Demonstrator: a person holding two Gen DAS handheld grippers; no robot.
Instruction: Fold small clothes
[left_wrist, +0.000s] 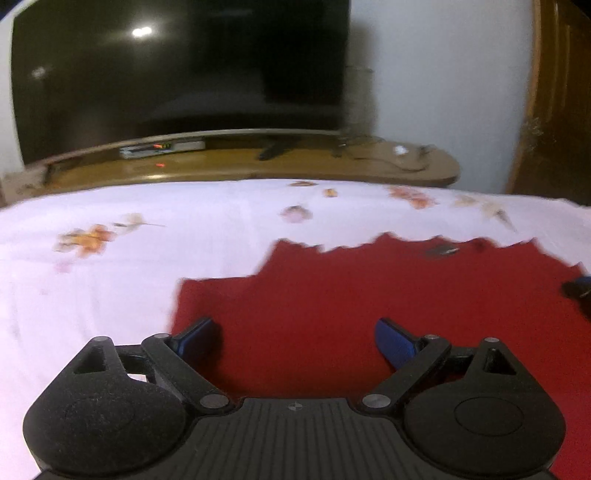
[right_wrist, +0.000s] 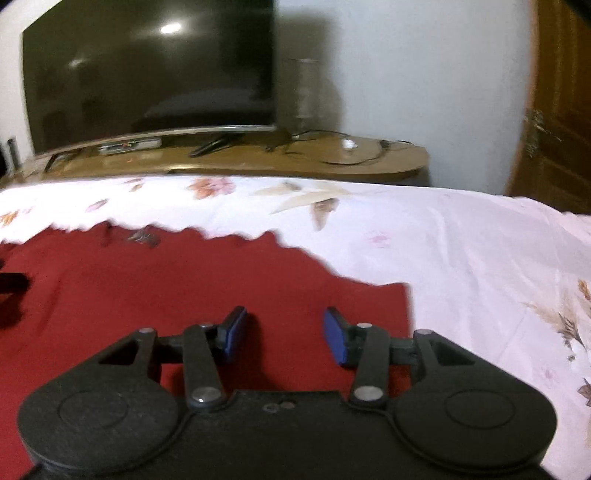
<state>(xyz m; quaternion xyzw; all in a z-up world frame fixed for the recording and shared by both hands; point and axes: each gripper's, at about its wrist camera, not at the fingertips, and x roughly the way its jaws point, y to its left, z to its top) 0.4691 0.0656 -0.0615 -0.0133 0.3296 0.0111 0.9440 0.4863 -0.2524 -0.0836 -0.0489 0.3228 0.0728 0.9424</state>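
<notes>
Red cloth, a small garment (left_wrist: 351, 295), lies flat on our white floral bedsheet (left_wrist: 110, 288). Its long axis runs side to side across the bed, and its scalloped, jagged edge points toward the television (left_wrist: 177, 74) on a curved wooden stand (left_wrist: 258, 170). Our left gripper (left_wrist: 295, 339) hovers over its left corner, jaws spread wide and empty. Our right gripper (right_wrist: 284, 332) sits over the right corner, blue pads apart, gripping nothing. Blur hides any writing.

a home bedroom: floral bedsheet (left_wrist: 184, 236), television (left_wrist: 177, 81) on wooden stand (right_wrist: 332, 166).
</notes>
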